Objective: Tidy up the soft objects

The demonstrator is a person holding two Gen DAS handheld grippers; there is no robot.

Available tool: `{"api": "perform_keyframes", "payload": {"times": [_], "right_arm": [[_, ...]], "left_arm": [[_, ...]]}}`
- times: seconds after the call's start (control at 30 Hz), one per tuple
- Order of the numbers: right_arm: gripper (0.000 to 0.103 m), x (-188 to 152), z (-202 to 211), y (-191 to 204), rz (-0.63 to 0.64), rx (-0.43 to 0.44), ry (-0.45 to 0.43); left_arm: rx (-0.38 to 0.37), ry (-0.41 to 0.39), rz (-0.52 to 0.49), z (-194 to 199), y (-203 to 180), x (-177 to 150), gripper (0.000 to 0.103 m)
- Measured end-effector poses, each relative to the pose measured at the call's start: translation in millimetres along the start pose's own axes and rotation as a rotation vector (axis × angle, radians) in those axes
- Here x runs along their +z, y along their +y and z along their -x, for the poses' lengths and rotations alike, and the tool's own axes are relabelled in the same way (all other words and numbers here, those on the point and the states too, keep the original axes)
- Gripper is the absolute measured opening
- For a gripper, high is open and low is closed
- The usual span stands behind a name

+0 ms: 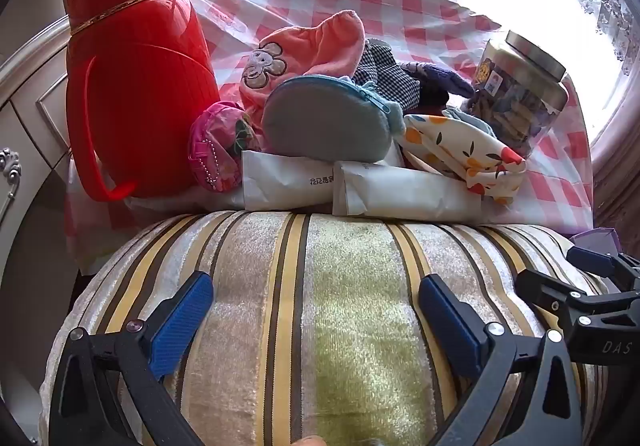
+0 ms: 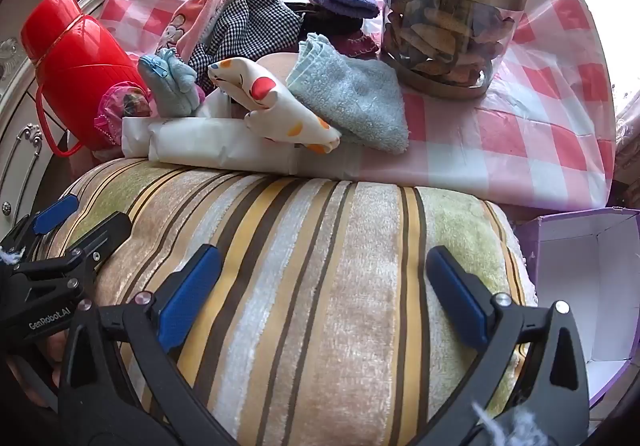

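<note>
my left hand-held gripper (image 1: 316, 310) and right hand-held gripper (image 2: 324, 294) are both wide open, holding nothing, above the striped velvet cushion (image 2: 312, 266) just before the desk (image 2: 540, 118) of soft items.

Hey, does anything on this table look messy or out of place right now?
Yes. The soft items sit in a loose heap, with a gray pouch tipped on top of white packets. A red thermos and a jar are the hard things standing beside the pile. Nothing looks spilled or damaged.
</note>
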State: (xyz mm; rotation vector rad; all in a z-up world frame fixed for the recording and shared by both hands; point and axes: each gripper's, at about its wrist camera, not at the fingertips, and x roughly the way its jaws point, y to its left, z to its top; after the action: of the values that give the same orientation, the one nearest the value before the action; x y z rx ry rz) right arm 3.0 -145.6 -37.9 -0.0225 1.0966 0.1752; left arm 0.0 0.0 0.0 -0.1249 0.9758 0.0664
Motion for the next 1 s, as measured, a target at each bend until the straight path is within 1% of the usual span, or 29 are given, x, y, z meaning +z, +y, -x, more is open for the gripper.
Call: {"api": "perform_keyframes", "payload": {"times": [0.13, 0.17, 0.47, 0.57, 1.0], "right_arm": [[0.103, 0.5, -0.5, -0.1, -0.001, 0.002, 0.001], [0.103, 0.6, -0.6, 0.1, -0.001, 0.004, 0.001], [0.103, 2.0, -2.1, 0.4, -0.005, 0.008, -0.005], [0.103, -1.0, -0.5, 1.5, -0.006, 0.009, -0.012], [0.103, -1.8, 1.8, -1.5, -0.008, 0.014, -0.028]], "left_arm": [[-0.008, -0.01, 0.004, 0.6, 1.0, 0.0, 0.103], [0.006, -0.006, -0.005, 0.3, -0.2, 0.2, 0.103], [0.017, 0.001, -0.004, -2.1, -2.6, 1.9, 0.103], [0.01, 0.001, 0.006, -2.8, -0.6, 2.1, 0.103], [0.027, -0.015, 0.011, -0.8, 0.7, 1.5, 0.103]]}}
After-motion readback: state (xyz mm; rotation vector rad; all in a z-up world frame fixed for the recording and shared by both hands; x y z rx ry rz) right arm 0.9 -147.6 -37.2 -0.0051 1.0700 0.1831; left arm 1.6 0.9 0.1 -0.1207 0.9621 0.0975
